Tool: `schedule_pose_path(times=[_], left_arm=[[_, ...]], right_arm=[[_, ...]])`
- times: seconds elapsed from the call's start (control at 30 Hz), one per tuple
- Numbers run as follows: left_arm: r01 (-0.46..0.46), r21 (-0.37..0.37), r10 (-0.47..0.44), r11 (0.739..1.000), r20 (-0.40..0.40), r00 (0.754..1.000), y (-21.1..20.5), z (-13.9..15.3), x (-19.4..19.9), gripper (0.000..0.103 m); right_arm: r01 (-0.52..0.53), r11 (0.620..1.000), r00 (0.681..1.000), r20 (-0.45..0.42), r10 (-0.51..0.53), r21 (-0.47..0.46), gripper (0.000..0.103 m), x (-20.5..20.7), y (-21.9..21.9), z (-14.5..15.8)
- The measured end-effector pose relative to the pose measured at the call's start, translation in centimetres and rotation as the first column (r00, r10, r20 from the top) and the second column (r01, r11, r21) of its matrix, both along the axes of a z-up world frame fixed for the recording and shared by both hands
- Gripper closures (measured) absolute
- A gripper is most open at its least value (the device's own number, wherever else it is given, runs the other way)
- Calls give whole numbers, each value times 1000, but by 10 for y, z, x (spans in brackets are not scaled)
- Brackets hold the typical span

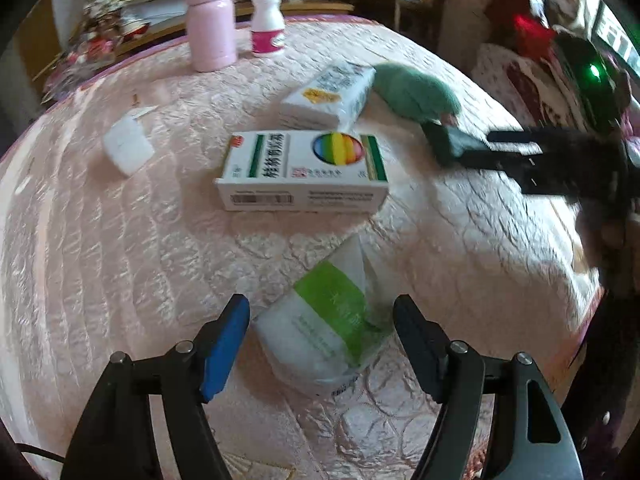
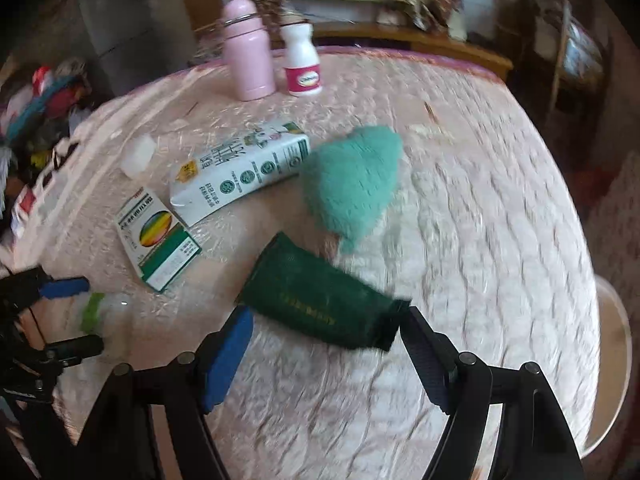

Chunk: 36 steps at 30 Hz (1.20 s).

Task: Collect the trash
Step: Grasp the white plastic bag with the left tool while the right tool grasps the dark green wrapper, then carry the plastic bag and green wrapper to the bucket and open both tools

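Observation:
A crumpled white and green plastic packet (image 1: 332, 320) lies on the pink quilted tablecloth (image 1: 120, 240), between the fingers of my open left gripper (image 1: 322, 340). In the right wrist view the packet (image 2: 100, 312) sits between the left gripper's fingers (image 2: 64, 286). My right gripper (image 2: 328, 344) is open around the near end of a dark green pouch (image 2: 320, 306); in the left wrist view the right gripper (image 1: 472, 148) reaches to the pouch (image 1: 440, 142). A medicine box with a rainbow mark (image 1: 304, 170) (image 2: 158, 236) and a white milk carton (image 1: 328, 94) (image 2: 240, 168) lie mid-table.
A teal fuzzy cloth (image 2: 356, 180) (image 1: 416, 90) lies beside the carton. A pink flask (image 1: 210, 20) (image 2: 248, 50) and a white pill bottle (image 1: 267, 24) (image 2: 302, 62) stand at the far edge. A small white case (image 1: 128, 146) lies left. Clutter surrounds the table.

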<state>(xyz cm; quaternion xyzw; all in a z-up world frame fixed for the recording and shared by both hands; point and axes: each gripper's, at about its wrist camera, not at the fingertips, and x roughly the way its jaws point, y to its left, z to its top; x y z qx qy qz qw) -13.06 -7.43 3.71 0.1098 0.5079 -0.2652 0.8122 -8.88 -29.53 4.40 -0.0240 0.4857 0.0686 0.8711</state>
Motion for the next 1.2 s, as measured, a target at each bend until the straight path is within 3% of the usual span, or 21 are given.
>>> schedule_pose_path(times=[0.17, 0.27, 0.3, 0.33, 0.37, 0.5, 0.67, 0.93, 1.2], left_arm=[[47, 30, -47, 998, 6, 999, -8, -5, -4, 29], [48, 42, -48, 998, 14, 999, -13, -3, -7, 39], [48, 35, -49, 998, 9, 999, -16, -2, -7, 48], [43, 29, -43, 999, 5, 999, -17, 0, -8, 53], [31, 20, -31, 999, 2, 1000, -19, 2, -8, 54], [-25, -43, 25, 999, 6, 1000, -24, 13, -10, 56], [-45, -103, 46, 994, 5, 999, -40, 27, -14, 56], [-51, -108, 56, 993, 38, 998, -92, 44, -16, 56], [-6, -96, 14, 995, 75, 997, -157, 53, -23, 56]], right_arm=[[-91, 995, 995, -38, 90, -32, 24, 26, 5, -17], [-96, 995, 995, -30, 95, -17, 24, 25, 6, -19], [-96, 995, 995, -14, 96, 7, 33, 21, 6, -16], [-87, 996, 996, 3, 86, 20, 64, 18, 5, -14], [-70, 997, 997, 12, 70, 31, 69, 14, 5, -12], [-29, 995, 999, 21, 27, 98, 72, -2, -2, -6], [18, 994, 997, 78, -26, 103, 72, -34, -19, 12], [118, 985, 982, 135, -134, 124, 72, -71, -55, 38], [216, 967, 962, 139, -235, 135, 72, -94, -110, 45]])
